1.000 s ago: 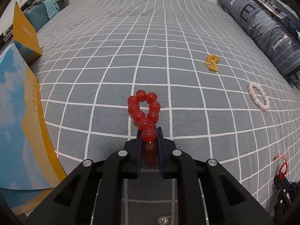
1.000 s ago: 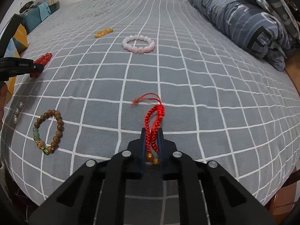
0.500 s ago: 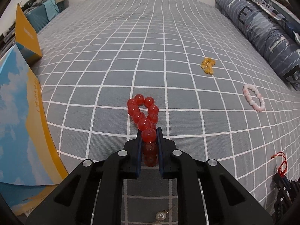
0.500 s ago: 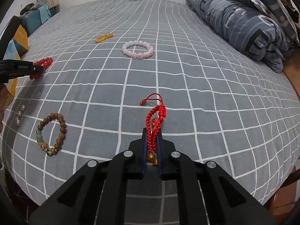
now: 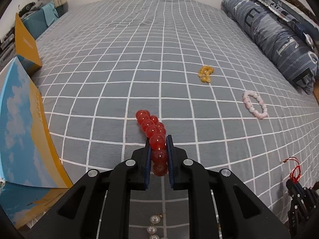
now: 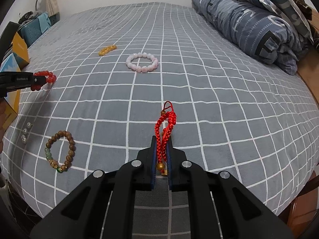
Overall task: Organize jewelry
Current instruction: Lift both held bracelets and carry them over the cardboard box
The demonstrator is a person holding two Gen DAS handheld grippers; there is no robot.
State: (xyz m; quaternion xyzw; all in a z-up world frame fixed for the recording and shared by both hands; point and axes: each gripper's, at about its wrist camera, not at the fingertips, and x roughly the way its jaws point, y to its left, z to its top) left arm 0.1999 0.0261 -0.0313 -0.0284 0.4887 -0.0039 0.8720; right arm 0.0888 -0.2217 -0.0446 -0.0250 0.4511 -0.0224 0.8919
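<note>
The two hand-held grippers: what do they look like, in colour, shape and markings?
Each hand-held gripper, left and right, is matte black plastic with open cut-outs in its frame, four round silver screw heads, and two flat fingers faced with dark blue pads. The left one carries small white lettering on its side, too small to read. No cables show.

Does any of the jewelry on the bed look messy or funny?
Yes: the yellow bead bracelet lies scrunched in a little heap on the bed, while the pink bracelet and wooden bracelet lie open as neat rings.
</note>
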